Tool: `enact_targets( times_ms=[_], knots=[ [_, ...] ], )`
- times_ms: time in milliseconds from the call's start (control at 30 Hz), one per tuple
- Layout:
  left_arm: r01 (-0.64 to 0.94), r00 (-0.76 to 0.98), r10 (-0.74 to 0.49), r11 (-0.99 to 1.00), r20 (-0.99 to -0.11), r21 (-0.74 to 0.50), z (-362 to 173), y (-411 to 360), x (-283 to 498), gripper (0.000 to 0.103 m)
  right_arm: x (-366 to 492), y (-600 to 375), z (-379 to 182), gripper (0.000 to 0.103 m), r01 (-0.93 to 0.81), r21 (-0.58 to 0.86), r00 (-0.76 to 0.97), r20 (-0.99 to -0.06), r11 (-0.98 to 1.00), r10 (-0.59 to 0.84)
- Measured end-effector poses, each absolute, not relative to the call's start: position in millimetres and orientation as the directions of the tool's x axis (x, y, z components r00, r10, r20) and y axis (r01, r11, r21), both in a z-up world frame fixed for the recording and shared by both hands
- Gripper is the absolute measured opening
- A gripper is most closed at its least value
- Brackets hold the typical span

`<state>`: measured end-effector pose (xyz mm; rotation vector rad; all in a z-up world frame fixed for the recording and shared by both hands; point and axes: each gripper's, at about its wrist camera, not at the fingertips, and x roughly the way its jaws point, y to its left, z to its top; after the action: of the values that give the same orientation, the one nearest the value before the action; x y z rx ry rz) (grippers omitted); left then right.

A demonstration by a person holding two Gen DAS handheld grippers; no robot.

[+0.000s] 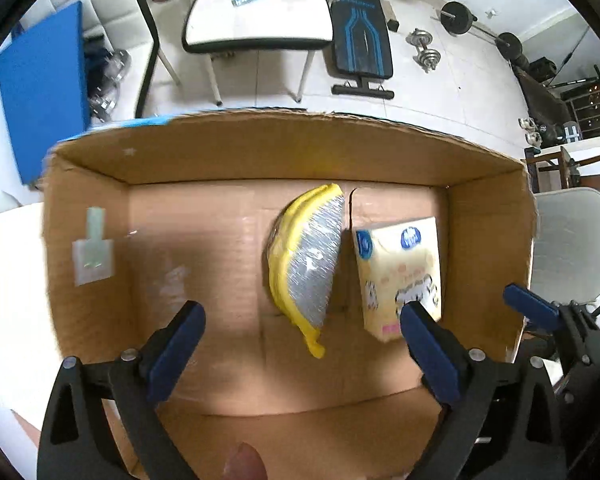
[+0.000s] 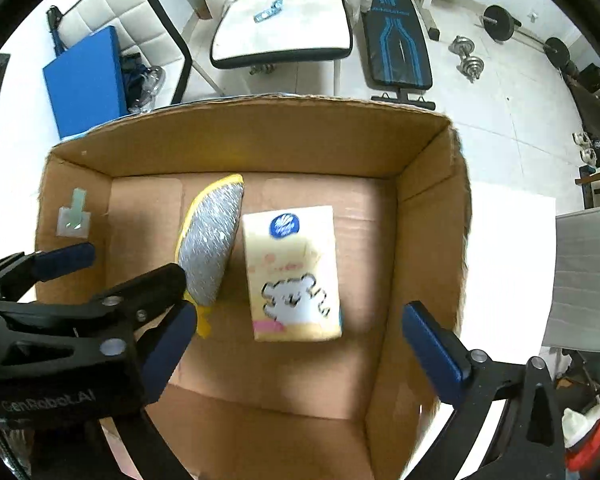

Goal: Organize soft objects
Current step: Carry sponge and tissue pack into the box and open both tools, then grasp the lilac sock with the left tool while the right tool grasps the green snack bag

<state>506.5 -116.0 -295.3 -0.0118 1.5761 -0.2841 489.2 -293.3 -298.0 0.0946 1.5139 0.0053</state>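
Left wrist view looks down into an open cardboard box (image 1: 88, 208), where a yellow-edged silver scouring pad (image 1: 306, 268) stands on edge near the middle of the floor, just beside a pale yellow tissue pack (image 1: 400, 264) printed with a cartoon bear, nearer the right wall. Left gripper (image 1: 300, 344) hovers over the box's near edge with its 2 blue-padded jaws wide apart, holding nothing. Right wrist view shows the right gripper (image 2: 296, 344) with jaws also spread and empty, above the same 2 items, over the box's near right corner.
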Motion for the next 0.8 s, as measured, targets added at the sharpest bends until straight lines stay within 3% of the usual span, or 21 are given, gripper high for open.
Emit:
enact_targets(
  times_ms=[400,533,600,633,700,800],
  knots=[
    [0.142,0.155,-0.156,0.981,-0.976,-0.134,-220,-71,399,0.1,371,-296,-234,0.103,-0.045,0.098,0.167,-0.98,0.994,0.104],
    [0.081,0.155,-0.107,0.992,-0.982,-0.095,-238,-49,340,0.1,312,-314,-250,0.103,-0.068,0.042,0.12,-0.992,0.997,0.05],
    [0.04,0.089,-0.136,0.99,-0.987,-0.133,-264,-44,319,0.099,296,-324,-271,0.103,-0.066,-0.011,0.084,-0.996,0.998,-0.006],
    [0.019,0.039,-0.169,0.985,-0.985,-0.169,-281,-43,312,0.097,292,-327,-280,0.103,-0.067,-0.017,0.063,-0.998,0.998,-0.013],
    [0.009,-0.035,-0.195,0.981,-0.98,-0.195,-307,-48,304,0.069,286,-336,-307,0.102,-0.058,-0.004,0.012,-1.0,0.998,-0.003],
    [0.032,-0.081,-0.176,0.983,-0.981,-0.179,-337,-65,303,0.063,286,-346,-346,0.087,-0.05,0.015,-0.051,-0.999,0.999,0.013]
  ],
)
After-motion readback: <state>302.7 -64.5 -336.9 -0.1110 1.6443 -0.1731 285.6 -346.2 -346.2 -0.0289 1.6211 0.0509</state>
